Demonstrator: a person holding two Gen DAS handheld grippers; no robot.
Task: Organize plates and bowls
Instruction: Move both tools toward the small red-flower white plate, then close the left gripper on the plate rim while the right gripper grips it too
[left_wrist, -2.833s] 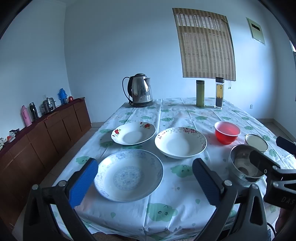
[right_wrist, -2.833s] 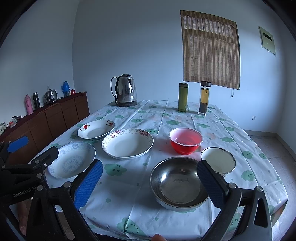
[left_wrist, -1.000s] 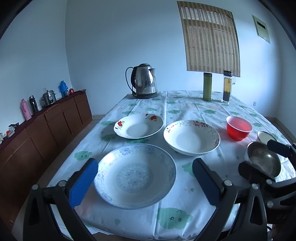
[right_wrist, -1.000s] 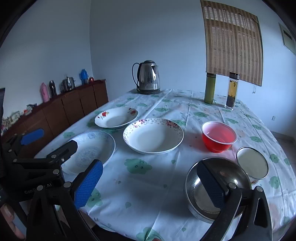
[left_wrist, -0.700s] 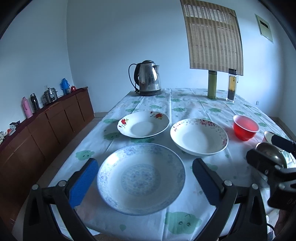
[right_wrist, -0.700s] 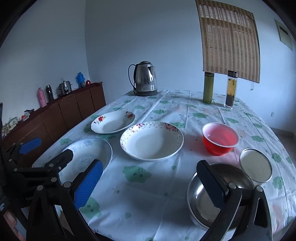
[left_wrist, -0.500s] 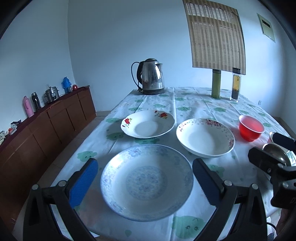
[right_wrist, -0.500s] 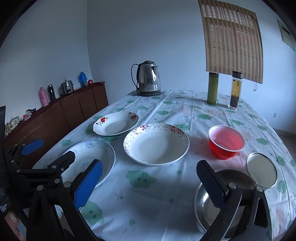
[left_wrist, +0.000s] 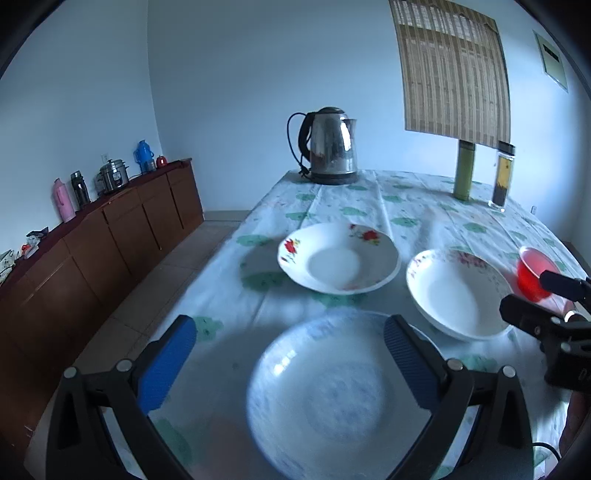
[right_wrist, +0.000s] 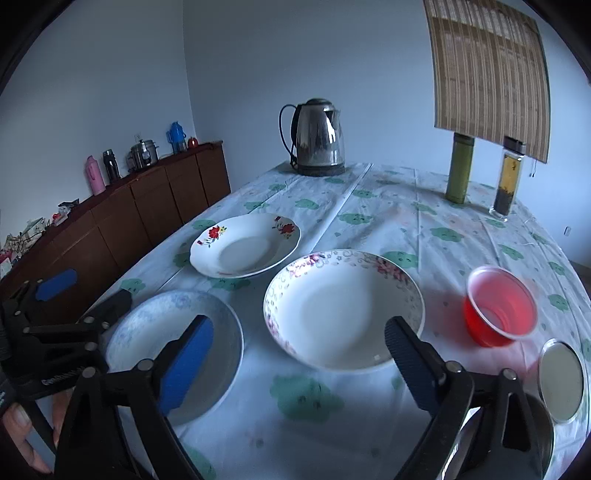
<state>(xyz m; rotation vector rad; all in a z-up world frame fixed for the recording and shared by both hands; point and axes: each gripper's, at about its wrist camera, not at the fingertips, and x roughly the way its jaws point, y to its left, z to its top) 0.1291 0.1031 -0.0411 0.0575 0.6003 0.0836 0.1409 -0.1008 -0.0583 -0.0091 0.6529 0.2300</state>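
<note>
Your left gripper (left_wrist: 290, 350) has its jaws spread wide over the near edge of the green-patterned tablecloth (left_wrist: 413, 206), gripping nothing; the blue-patterned round plate (left_wrist: 343, 398) sits partly between its blue pads (left_wrist: 166, 362), untouched, blurred. Your right gripper (right_wrist: 299, 354) has just been closing a little yet stands wide, empty, its pads low in front of the pink-flowered white deep plate (right_wrist: 343, 310) at 12 o'clock. At its 4 o'clock lies the stainless steel bowl (right_wrist: 543, 424), largely hidden by the finger; beside it a small white-lined bowl (right_wrist: 561, 380), then the red translucent plastic bowl (right_wrist: 500, 306) at 2 o'clock. The red-flowered white plate (right_wrist: 245, 245) lies at 11 o'clock. Writing on the left gripper's body is too blurred to read. Farther off: steel electric kettle (right_wrist: 319, 138), green flask (right_wrist: 460, 168), clear bottle (right_wrist: 509, 181), brown sideboard (right_wrist: 147, 206).
</note>
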